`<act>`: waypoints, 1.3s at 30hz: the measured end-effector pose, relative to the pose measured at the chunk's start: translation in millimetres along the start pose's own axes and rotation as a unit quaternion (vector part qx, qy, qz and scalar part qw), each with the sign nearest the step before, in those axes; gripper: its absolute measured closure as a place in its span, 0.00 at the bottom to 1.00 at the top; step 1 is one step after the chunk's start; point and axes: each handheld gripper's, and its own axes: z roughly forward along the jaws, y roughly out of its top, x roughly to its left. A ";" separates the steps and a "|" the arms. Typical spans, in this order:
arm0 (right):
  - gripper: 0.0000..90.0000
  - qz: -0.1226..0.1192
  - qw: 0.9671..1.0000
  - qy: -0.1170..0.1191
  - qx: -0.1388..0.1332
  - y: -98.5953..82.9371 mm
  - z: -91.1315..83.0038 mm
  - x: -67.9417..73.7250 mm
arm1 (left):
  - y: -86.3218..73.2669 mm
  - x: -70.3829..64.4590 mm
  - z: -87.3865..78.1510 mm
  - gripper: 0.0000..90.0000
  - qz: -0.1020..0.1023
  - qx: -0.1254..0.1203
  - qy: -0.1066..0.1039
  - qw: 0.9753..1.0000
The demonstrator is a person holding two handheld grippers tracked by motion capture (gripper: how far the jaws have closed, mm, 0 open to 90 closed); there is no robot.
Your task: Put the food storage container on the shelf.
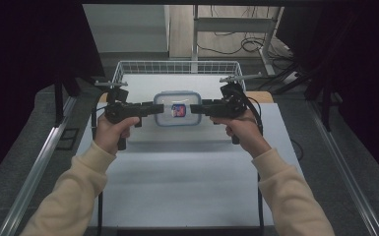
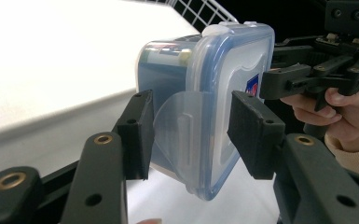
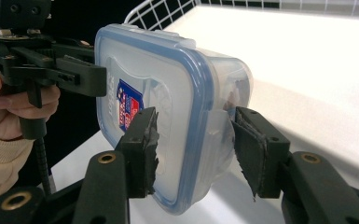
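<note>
High view | container lid up | long axis claw-to-claw

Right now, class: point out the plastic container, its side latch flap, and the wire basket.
plastic container (image 1: 176,109), high view, on its lid.
side latch flap (image 2: 179,128), left gripper view, on the flap's face.
wire basket (image 1: 177,66), high view, on its far wall.

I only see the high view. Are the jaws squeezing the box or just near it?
Observer: On the left gripper, they straddle the side latch flap of the clear plastic box with the blue-rimmed lid, with gaps showing.
Operator: And the other one?
Observer: The right gripper straddles the opposite end's lid rim the same way; I cannot tell if it is touching.
Operator: Anything wrong with the pads?
Observer: The right gripper's pads look torn and frayed.
</note>
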 end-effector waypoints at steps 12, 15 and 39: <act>0.57 0.001 1.000 0.002 -0.004 35.0 4.9 -15.8 | 34.1 10.9 5.0 0.58 0.001 -0.003 0.002 1.000; 0.57 0.002 1.000 0.005 -0.005 41.2 7.4 -22.1 | 40.4 16.9 9.3 0.58 -0.004 -0.005 0.003 1.000; 0.56 0.090 0.996 0.018 0.022 55.7 37.8 -74.3 | 54.6 55.2 42.0 0.56 -0.074 0.017 0.008 0.997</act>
